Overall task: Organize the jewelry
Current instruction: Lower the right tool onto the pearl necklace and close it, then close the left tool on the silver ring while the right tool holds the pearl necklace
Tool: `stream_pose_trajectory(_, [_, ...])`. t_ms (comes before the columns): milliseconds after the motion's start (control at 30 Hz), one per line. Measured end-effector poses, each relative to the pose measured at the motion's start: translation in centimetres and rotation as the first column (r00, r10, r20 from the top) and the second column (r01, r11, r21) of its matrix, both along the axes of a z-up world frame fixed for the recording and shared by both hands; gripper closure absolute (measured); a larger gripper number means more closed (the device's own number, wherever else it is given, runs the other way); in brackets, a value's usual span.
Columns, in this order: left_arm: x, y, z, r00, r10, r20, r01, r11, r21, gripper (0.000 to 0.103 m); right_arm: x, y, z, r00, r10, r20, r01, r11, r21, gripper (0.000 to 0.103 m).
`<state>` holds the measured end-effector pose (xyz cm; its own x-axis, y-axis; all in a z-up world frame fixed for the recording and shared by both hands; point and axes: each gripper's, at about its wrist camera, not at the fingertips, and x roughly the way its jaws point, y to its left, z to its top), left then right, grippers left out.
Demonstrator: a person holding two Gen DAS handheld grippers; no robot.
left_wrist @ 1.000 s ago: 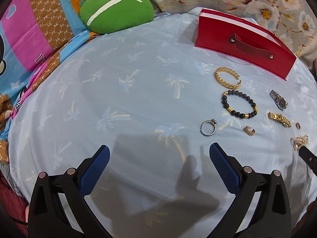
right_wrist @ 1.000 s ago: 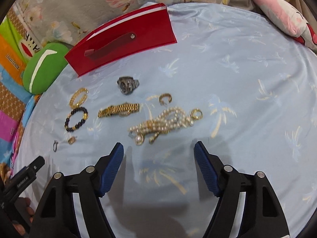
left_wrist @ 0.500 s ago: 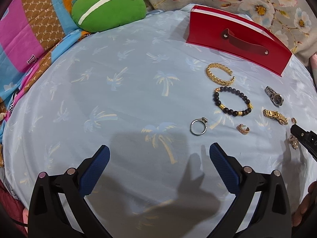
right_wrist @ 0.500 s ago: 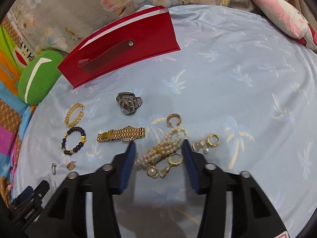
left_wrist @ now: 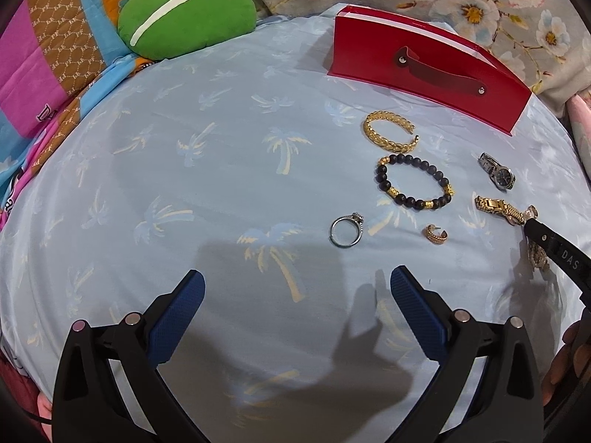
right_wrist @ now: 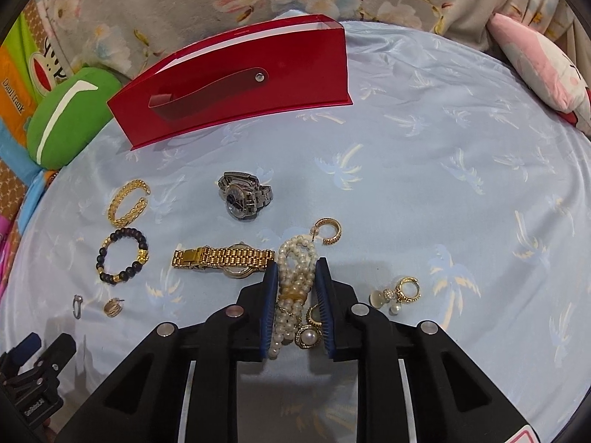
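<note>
Jewelry lies on a pale blue sheet in front of a red case. My right gripper is shut on a pearl bracelet that rests on the sheet, with a pearl ring between the fingers too. Around it lie a gold watch, a silver watch, a gold hoop earring and pearl earrings. My left gripper is open and empty above bare sheet. Ahead of it lie a silver ring, a black bead bracelet, a gold cuff and a gold earring.
A green cushion and patterned blankets lie at the far left. A pink plush lies at the far right. The red case stands at the back before floral fabric. The right gripper's body enters the left wrist view's right edge.
My right gripper moved forward over the pearl bracelet and closed from wide open onto it. My left gripper drifted slightly and stayed open.
</note>
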<state>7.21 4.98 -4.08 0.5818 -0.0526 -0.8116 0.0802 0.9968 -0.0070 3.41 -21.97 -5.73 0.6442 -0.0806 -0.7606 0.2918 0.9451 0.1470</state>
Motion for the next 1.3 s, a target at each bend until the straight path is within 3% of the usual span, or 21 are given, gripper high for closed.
stream_pose_trajectory(333, [1.2,0.7,0.5,1.0,-0.003,-0.004,0.003,0.998,-0.056,0.005,-3.2,0.5,3.1,0.994,0.054,0.097,-0.056,0.998,0.021,0.086])
stream_pose_trajectory(667, [1.5,-2.7,0.7,0.997,-0.082,0.005,0.082,0.995,-0.051,0.005,-6.2,1.5,3.5,0.991,0.093,0.093,-0.094,0.996,0.006,0.086])
stream_pose_trajectory(833, [1.8,-1.5,-0.2,0.998,-0.054,-0.018,0.053,0.998,-0.044,0.006,-6.6,1.4,3.0,0.992,0.1,0.079,-0.102,0.995,0.016,0.086])
stream_pose_trajectory(1033, [2.2,-1.2,-0.4,0.998,-0.065,-0.006,0.065,0.997,-0.035,0.017,-6.5,1.8,2.5,0.992,0.109,0.067,-0.111,0.993,0.033,0.086])
stream_pose_trajectory(1100, [2.4,-1.5,-0.8,0.997,-0.076,-0.01,0.075,0.997,-0.032,0.026,-6.5,1.9,2.6,0.992,0.11,0.068,-0.112,0.993,0.029,0.086])
stream_pose_trajectory(1300, [2.5,-2.4,-0.9,0.995,-0.09,0.034,0.09,0.996,0.009,0.04,-6.5,1.7,2.7,0.992,0.101,0.069,-0.104,0.994,0.032,0.086])
